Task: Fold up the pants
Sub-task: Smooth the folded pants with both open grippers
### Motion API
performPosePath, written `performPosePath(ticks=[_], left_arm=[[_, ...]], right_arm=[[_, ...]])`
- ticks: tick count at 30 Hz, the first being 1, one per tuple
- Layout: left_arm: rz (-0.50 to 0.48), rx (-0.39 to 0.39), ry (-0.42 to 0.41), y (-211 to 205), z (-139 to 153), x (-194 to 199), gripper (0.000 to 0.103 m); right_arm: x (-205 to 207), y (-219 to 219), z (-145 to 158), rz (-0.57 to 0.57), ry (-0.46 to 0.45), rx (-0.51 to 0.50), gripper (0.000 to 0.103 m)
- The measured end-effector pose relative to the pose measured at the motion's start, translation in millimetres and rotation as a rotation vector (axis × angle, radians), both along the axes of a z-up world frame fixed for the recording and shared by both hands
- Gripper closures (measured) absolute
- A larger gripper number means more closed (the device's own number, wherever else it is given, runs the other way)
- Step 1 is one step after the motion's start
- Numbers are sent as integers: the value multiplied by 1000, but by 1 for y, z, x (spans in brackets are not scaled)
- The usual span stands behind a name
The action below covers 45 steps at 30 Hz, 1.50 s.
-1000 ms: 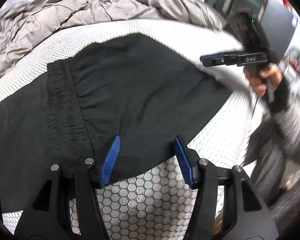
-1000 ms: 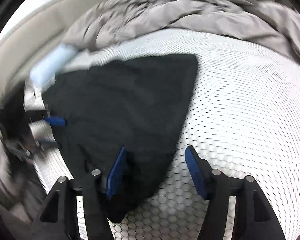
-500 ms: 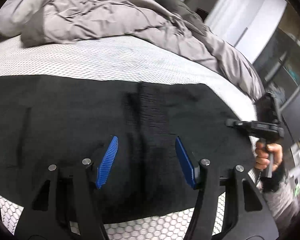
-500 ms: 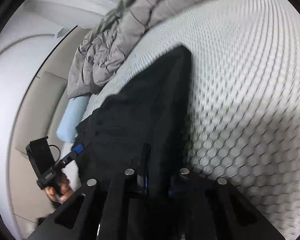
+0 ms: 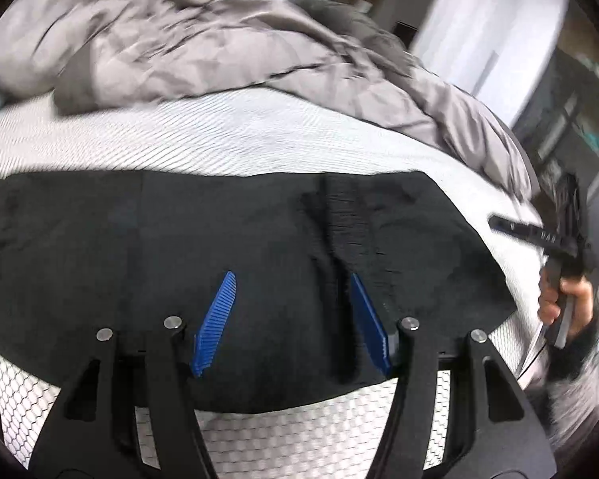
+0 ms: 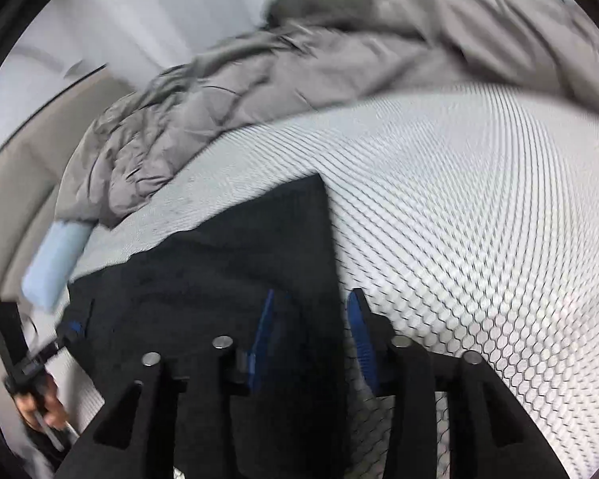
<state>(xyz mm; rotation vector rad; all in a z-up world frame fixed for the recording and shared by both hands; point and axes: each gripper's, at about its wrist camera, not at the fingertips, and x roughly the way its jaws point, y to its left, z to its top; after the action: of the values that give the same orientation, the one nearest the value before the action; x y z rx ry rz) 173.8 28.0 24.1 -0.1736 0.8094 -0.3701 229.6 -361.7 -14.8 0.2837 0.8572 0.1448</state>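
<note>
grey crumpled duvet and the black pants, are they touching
Apart. The left wrist view shows a bare band of white mesh mattress between the grey crumpled duvet and the black pants.

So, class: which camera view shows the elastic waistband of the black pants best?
The left wrist view: the ribbed waistband runs across the spread pants, unobstructed. The right wrist view shows only blurred dark fabric; no waistband can be made out.

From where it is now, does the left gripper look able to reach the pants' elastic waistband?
Probably yes: the left gripper hovers open just above the black pants, and the ribbed waistband lies directly ahead with nothing over it.
</note>
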Motion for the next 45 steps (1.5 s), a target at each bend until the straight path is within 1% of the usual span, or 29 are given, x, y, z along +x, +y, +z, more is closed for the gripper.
performPosePath(ticks=[2, 3, 4, 5, 6, 8, 10, 11, 12, 13, 15, 17, 19, 23, 25, 26, 27, 29, 31, 33, 36, 37, 38, 39, 40, 41, 42, 43, 45], left_arm=[[-30, 23, -23, -23, 3, -3, 44], [-53, 24, -25, -36, 2, -4, 44], [-71, 29, -24, -48, 1, -4, 44], [-90, 45, -18, -61, -2, -3, 44], [-107, 69, -12, -75, -6, -3, 44], [-134, 108, -6, -94, -13, -3, 44], [-164, 188, 2, -114, -23, -3, 44], [-170, 251, 2, -123, -29, -4, 44], [-178, 295, 2, -129, -35, -5, 44], [-185, 308, -1, -131, -39, -6, 43], [-183, 313, -3, -134, -42, -8, 37], [-178, 319, 4, -130, -47, -11, 27], [-185, 306, 15, -125, -50, -12, 27], [-190, 310, 11, -120, -52, -14, 27], [-191, 309, 12, -118, -52, -11, 27], [-191, 307, 14, -117, -51, -9, 27], [-190, 303, 15, -116, -51, -9, 27], [-188, 298, 22, -114, -51, -9, 27], [-186, 298, 33, -110, -51, -11, 27], [-181, 296, 33, -102, -50, -15, 27], [-158, 254, 44, -87, -49, -27, 27], [-147, 232, 47, -78, -47, -32, 27], [-131, 197, 50, -68, -43, -37, 27], [-112, 140, 54, -56, -37, -44, 27], [-88, 79, 50, -42, -29, -50, 27], [-42, 20, 38, -24, -20, -58, 27], [10, -27, 22, -7, -11, -66, 27], [56, -64, 9, 9, -5, -72, 26], [166, -136, 3, 46, 2, -84, 25]], right_arm=[[-7, 31, 9, 91, -55, -50, 53], [-8, 47, 8, 135, -65, -67, 46], [-8, 69, 4, 193, -59, -85, 43], [-14, 74, 2, 224, -53, -95, 41], [-13, 94, -6, 269, -39, -121, 41], [-11, 115, -20, 311, -8, -177, 41], [-10, 130, -37, 345, 33, -231, 41], [-10, 133, -46, 360, 49, -268, 41], [-12, 135, -50, 369, 50, -302, 39], [-15, 132, -52, 373, 45, -333, 38], [-21, 125, -53, 365, 51, -374, 33], [-27, 116, -50, 338, 56, -413, 33], [-35, 100, -47, 288, 49, -477, 33], [-42, 74, -44, 223, 54, -514, 32], [-48, 59, -43, 150, 68, -541, 30], [-51, 53, -42, 135, 72, -539, 30], [-52, 48, -42, 122, 76, -515, 30], [-52, 40, -43, 105, 91, -449, 30], [-47, 34, -49, 110, 118, -359, 30], [-46, 30, -50, 120, 119, -351, 30], [-44, 30, -42, 102, 106, -389, 30], [-46, 29, -37, 90, 91, -417, 30], [-48, 30, -32, 85, 66, -423, 30], [-51, 29, -25, 88, 32, -406, 30], [-54, 26, -20, 94, 1, -371, 30], [-56, 24, -14, 98, -34, -319, 29], [-60, 22, -6, 96, -72, -256, 22], [-63, 18, 1, 86, -106, -196, 20], [-67, 18, 7, 68, -141, -140, 19]])
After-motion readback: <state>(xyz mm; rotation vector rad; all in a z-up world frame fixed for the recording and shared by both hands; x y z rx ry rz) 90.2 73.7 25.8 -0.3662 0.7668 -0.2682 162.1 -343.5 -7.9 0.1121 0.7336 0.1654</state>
